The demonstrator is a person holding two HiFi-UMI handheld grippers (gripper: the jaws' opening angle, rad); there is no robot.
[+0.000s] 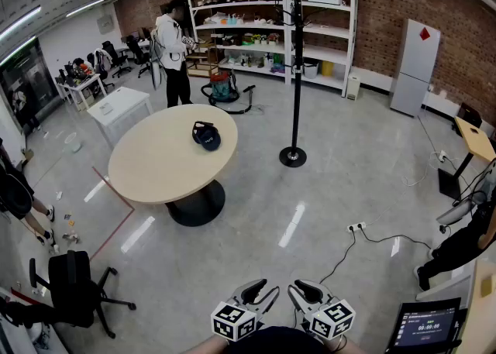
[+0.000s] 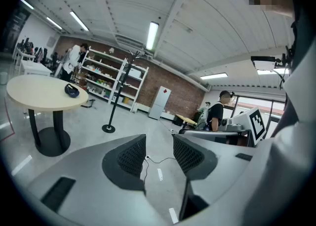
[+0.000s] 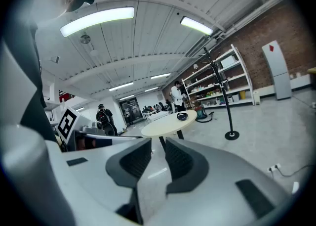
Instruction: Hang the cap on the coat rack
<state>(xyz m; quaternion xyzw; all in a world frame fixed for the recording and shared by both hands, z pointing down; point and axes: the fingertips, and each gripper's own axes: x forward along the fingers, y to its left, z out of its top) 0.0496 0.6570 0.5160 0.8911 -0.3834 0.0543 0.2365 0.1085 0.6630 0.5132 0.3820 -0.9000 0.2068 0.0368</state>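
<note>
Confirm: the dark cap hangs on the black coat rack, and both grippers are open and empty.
Wrong: the head view shows the dark cap lying on the round beige table, not on the black coat rack. The left gripper and right gripper are open and empty.

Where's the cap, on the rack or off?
Off: the cap lies on the round table; the coat rack stands apart, to the table's right in the head view.
</note>
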